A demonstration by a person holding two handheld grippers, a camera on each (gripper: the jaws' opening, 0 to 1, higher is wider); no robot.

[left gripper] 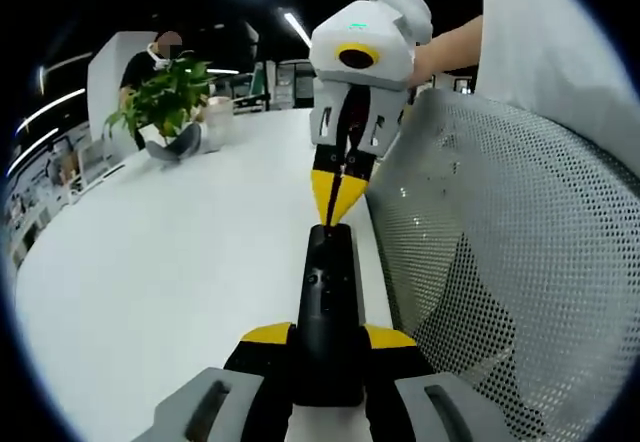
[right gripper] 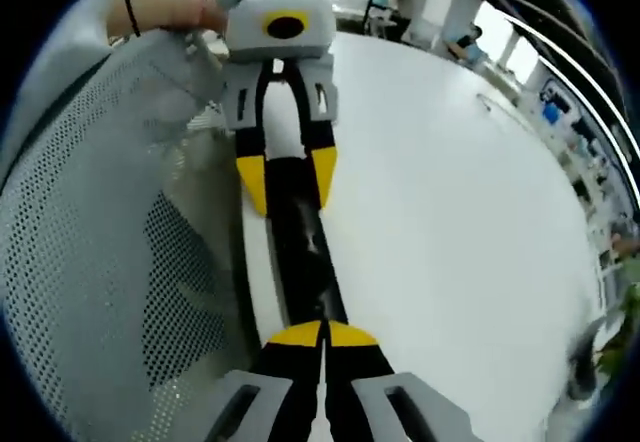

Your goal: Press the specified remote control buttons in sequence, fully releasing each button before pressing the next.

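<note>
A big white table (left gripper: 170, 262) fills a bright office room, with a grey mesh chair (left gripper: 500, 262) beside it. Far off sits a pot (left gripper: 172, 147) with a leafy green plant (left gripper: 165, 92) in it. The black remote (left gripper: 328, 302) (long and thin) lies at the table's edge. The left gripper (left gripper: 328, 337) grasps its near end. The right gripper (left gripper: 335, 202), tips pinched together, touches its far end.

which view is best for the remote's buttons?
Left gripper view. The remote control faces the camera there, with buttons visible on its top; the left gripper clamps its near end, and the right gripper touches its far end with jaws shut. In the right gripper view the remote control looks dark, buttons indistinct.
</note>
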